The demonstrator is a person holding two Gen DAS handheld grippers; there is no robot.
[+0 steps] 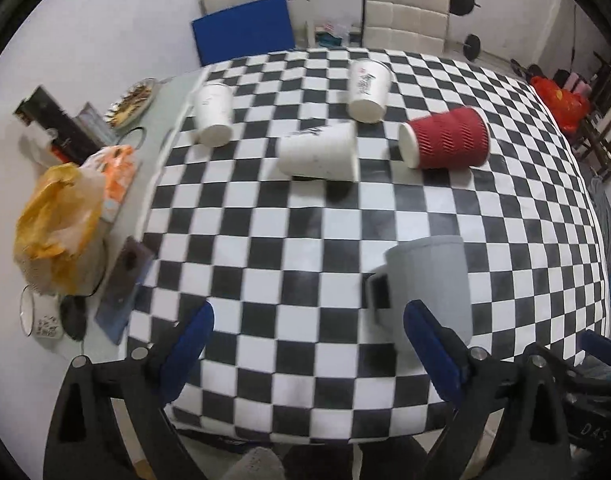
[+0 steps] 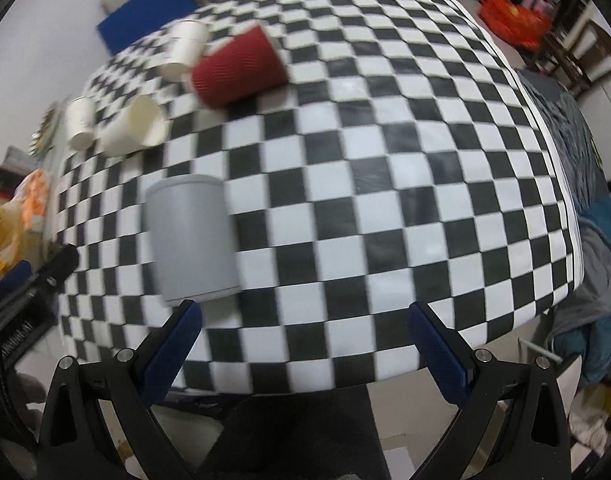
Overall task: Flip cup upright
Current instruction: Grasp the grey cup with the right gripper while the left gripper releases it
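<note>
**Both tongs open, grey mug standing mouth-down near the front edge**

The grey mug (image 1: 429, 280) stood on the checkered tabletop (image 1: 305, 232) close to its near edge, closed base up and rim down, its handle turned toward the left tongs (image 1: 307, 344). From where I stood, this looked like the cup meant for flipping, being the nearest to both tools, though four paper cups farther back were not upright either. The red ribbed cup (image 1: 445, 142) lay on its side, as did a white cup (image 1: 319, 152) just beside it; two more white cups (image 1: 213, 114) (image 1: 367, 90) sat behind, seemingly tipped or inverted.

The left tongs were spread wide and held nothing; the mug rose just beyond the right-hand blue pad (image 1: 433, 350), outside the gap rather than between the pads. The right tongs (image 2: 305, 348) were likewise wide open and empty, with the mug just past their left fingertip (image 2: 173, 344) and off to that side.

Neither tool was centred on the mug, so I judged the grasp had not yet begun. A grip across the mug's body, leaving the handle free, would seem to suit turning it over. Along the left edge sat a yellow bag (image 1: 57, 224), clear of the work.
</note>
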